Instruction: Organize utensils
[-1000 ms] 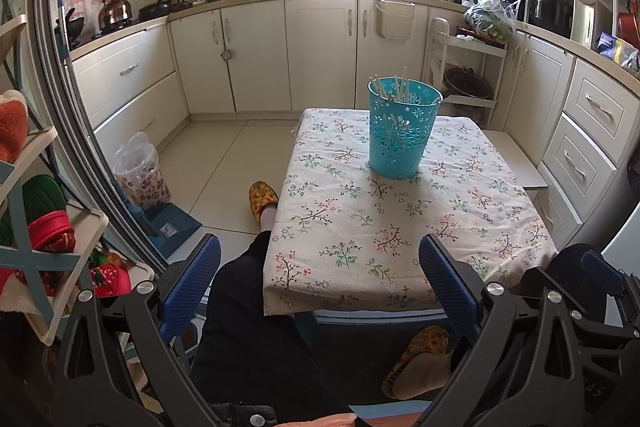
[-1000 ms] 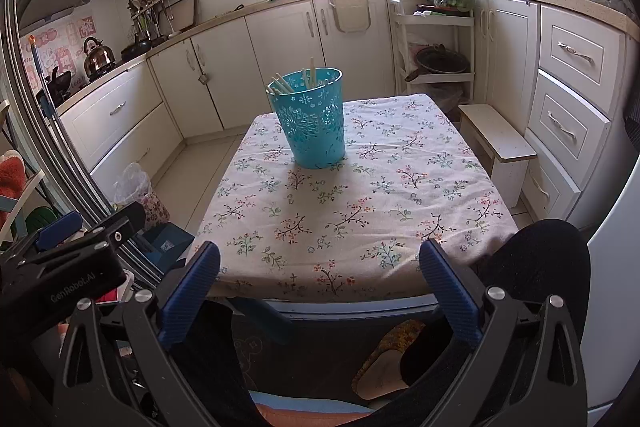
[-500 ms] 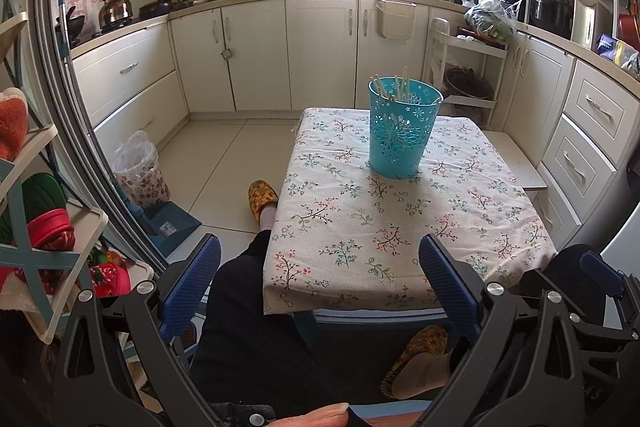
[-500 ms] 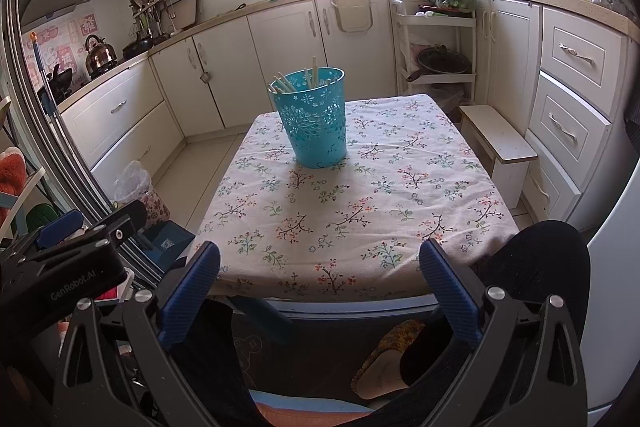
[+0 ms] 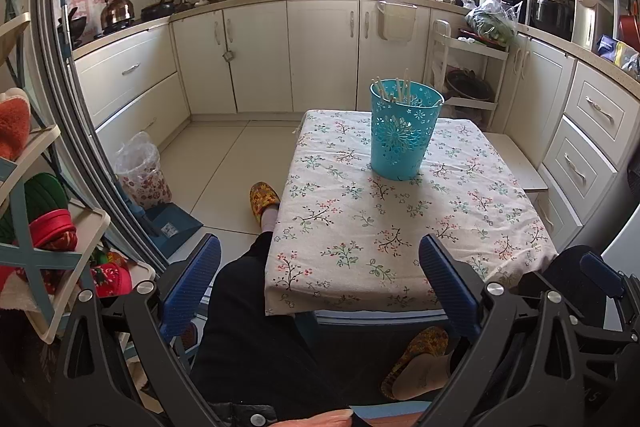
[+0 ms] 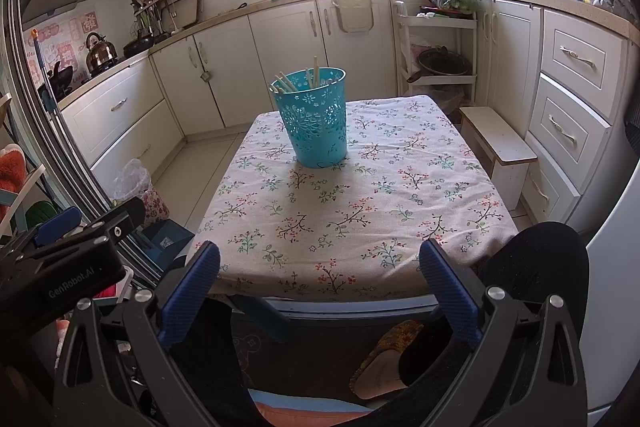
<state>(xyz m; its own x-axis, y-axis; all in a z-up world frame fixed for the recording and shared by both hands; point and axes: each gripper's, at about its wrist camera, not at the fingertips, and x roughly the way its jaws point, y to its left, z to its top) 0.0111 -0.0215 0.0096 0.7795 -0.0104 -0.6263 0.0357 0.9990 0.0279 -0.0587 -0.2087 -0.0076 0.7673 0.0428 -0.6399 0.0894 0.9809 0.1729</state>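
Observation:
A teal perforated holder [image 5: 402, 131] stands upright at the far middle of a low table with a floral cloth [image 5: 400, 227]. Several pale chopsticks [image 5: 404, 85] stick out of its top. It also shows in the right wrist view [image 6: 314, 119], with the chopsticks [image 6: 296, 81] inside, on the cloth [image 6: 360, 211]. My left gripper [image 5: 320, 269] is open and empty, held back from the table's near edge, above the person's lap. My right gripper [image 6: 320, 271] is open and empty, also short of the near edge. The left gripper's body [image 6: 60, 259] shows at the right view's left.
White kitchen cabinets [image 5: 256, 55] ring the room. A small white step stool [image 6: 496, 143] stands right of the table. A bagged bin [image 5: 140, 171] and a blue dustpan [image 5: 172, 223] sit on the floor at left. A rack with shoes [image 5: 40, 223] is at far left.
Both grippers have stayed open and almost still; the views have shifted only slightly.

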